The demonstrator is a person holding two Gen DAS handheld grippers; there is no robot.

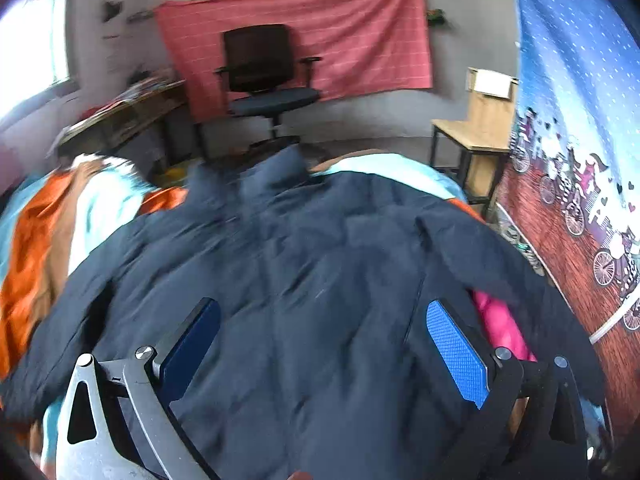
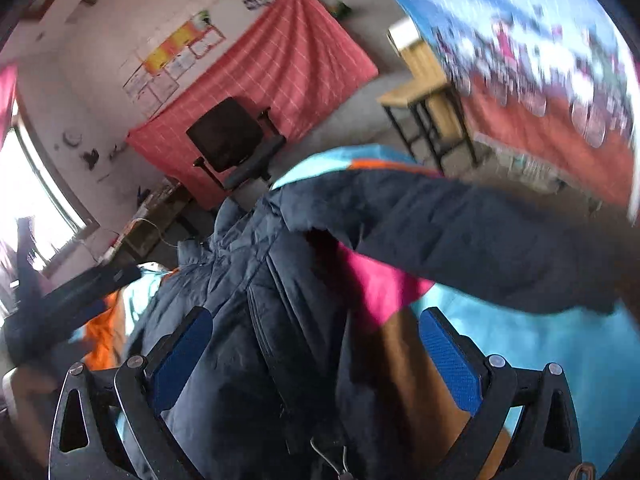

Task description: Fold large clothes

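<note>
A large dark navy padded jacket (image 1: 304, 264) lies spread on a bed, collar at the far end. My left gripper (image 1: 320, 320) is open above the jacket's lower body, blue pads wide apart and holding nothing. In the right wrist view the same jacket (image 2: 248, 320) lies with its right sleeve (image 2: 480, 232) stretched out to the right. A pink garment (image 2: 380, 284) shows under that sleeve and also in the left wrist view (image 1: 500, 320). My right gripper (image 2: 316, 328) is open above the jacket's right edge, empty.
The bedcover (image 1: 36, 248) is orange, brown, white and light blue (image 2: 560, 352). A black office chair (image 1: 264, 76) stands by a red wall cloth (image 1: 344, 32). A wooden chair (image 1: 476, 128) stands at the right, a cluttered desk (image 1: 124, 116) at the left. A printed curtain (image 1: 580, 160) hangs at the right.
</note>
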